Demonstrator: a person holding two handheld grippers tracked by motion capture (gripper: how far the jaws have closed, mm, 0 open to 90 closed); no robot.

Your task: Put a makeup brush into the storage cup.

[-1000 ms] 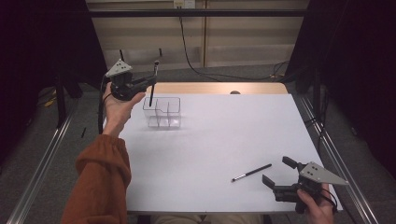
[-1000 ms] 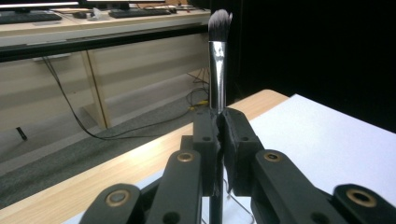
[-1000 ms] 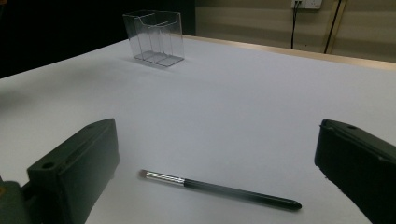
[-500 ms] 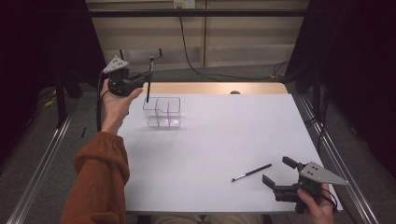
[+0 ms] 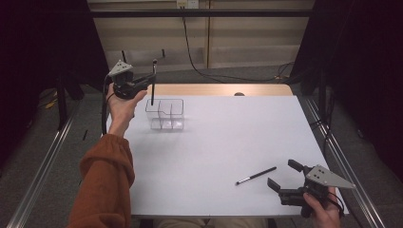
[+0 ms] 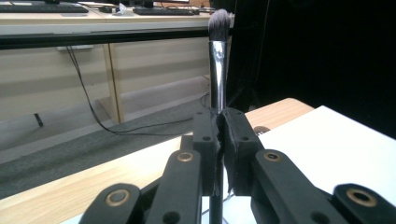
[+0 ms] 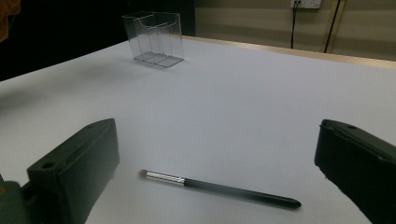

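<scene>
My left gripper (image 5: 150, 80) is raised at the table's far left, shut on a black make-up brush (image 5: 152, 92). The brush stands upright, bristles up, its lower end hanging over the left side of a clear plastic organizer (image 5: 165, 114). In the left gripper view the brush (image 6: 217, 60) rises from between the closed pads of that gripper (image 6: 219, 135). A second black brush (image 5: 256, 175) lies flat on the white table near the front right. My right gripper (image 5: 283, 175) rests just behind it, open. In the right gripper view this brush (image 7: 219, 185) lies between the gripper's (image 7: 218, 135) wide-apart jaws, untouched.
The white table (image 5: 228, 128) has a wooden strip along its far edge. The organizer (image 7: 154, 37) has several compartments, all without contents. Metal rails run along both sides of the table, and cables trail on the floor behind.
The left gripper and its brush have shifted only slightly above the organizer. The right gripper has stayed where it was.
</scene>
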